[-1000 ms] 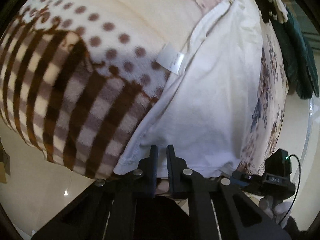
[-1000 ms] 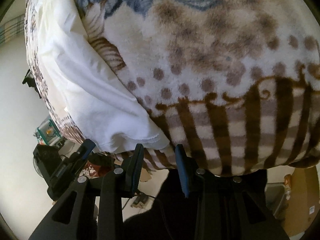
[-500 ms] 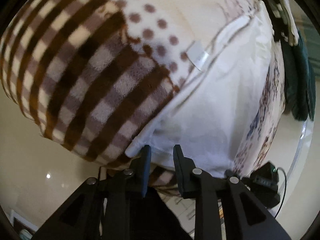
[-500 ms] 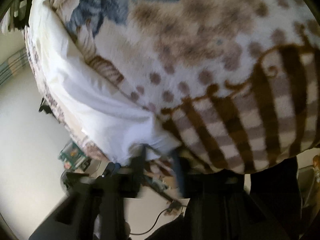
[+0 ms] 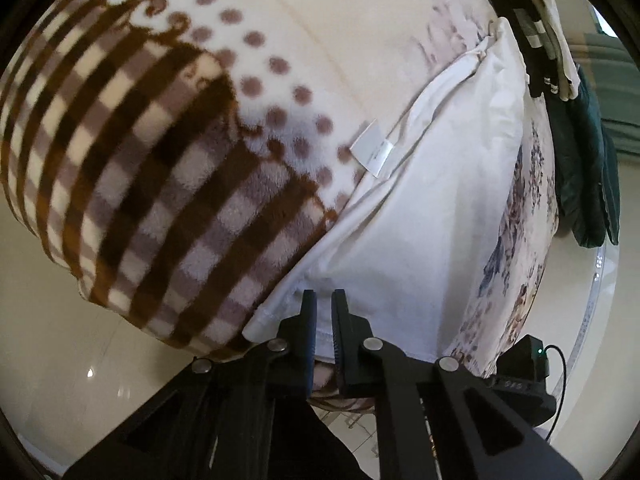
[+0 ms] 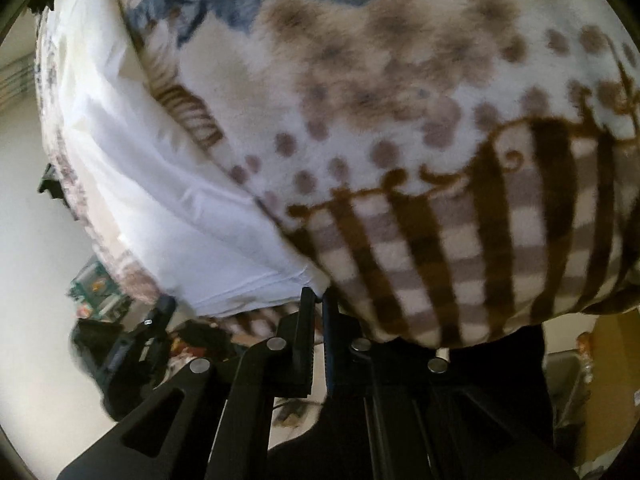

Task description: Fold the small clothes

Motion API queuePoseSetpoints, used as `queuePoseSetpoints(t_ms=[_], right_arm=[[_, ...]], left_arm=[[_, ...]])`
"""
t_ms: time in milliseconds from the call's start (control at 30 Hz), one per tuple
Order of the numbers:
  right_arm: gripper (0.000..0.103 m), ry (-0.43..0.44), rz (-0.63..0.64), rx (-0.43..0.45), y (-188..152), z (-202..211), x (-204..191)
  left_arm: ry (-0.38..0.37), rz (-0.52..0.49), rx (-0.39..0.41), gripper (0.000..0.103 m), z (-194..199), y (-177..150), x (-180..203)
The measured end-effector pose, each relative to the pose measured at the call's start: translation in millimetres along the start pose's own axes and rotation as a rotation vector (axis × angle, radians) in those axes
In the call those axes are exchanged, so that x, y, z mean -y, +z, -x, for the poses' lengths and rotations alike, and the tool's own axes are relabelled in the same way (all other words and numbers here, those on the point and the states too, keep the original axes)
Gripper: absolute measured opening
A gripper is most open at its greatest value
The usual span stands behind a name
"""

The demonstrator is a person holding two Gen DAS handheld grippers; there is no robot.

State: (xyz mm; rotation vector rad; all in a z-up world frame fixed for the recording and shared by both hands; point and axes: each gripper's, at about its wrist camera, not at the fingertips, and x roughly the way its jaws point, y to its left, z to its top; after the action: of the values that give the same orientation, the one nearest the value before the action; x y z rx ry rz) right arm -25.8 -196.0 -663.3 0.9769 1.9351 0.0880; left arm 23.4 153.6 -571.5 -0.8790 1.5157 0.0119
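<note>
With our left gripper (image 5: 324, 300) and right gripper (image 6: 319, 298) each clamped on a near hem corner of the white garment (image 5: 432, 216) lying on the blanket-covered bed (image 5: 160, 168), we judge the fold is starting, next lifting both corners evenly forward.

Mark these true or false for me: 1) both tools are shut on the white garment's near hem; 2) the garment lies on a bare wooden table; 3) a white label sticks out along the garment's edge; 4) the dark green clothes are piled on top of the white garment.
1) True. The left tool pinches the near hem of the white garment, and the right tool pinches its corner.
2) False. It lies on a fleece blanket with brown checks and dots.
3) True. The label sits at the garment's left edge in the left view.
4) False. The dark green clothes hang off to the side, apart from it.
</note>
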Motion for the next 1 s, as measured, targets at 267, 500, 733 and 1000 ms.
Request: queuePoseSetpoints(t_ms=[267,500,733,1000], right_arm=[[0.039,0.023,-0.039,0.000,25,20,-1],[0.005,-0.076,0.059,0.001,26,9,-21],[0.004,-0.166,0.096,-0.034,23,-7,-39],[0.058,-0.110,0.158,-0.074,45,30,-71]], left_arm=[[0.003,0.030,-0.066,0.037,-17,-6,-4],[0.051,0.007,0.005,0.000,-21,-5,11],[0.099,0.015,0.009,0.000,-14,-7,-6],[0.101,-0.219,-0.004,0.056,11,18,59]])
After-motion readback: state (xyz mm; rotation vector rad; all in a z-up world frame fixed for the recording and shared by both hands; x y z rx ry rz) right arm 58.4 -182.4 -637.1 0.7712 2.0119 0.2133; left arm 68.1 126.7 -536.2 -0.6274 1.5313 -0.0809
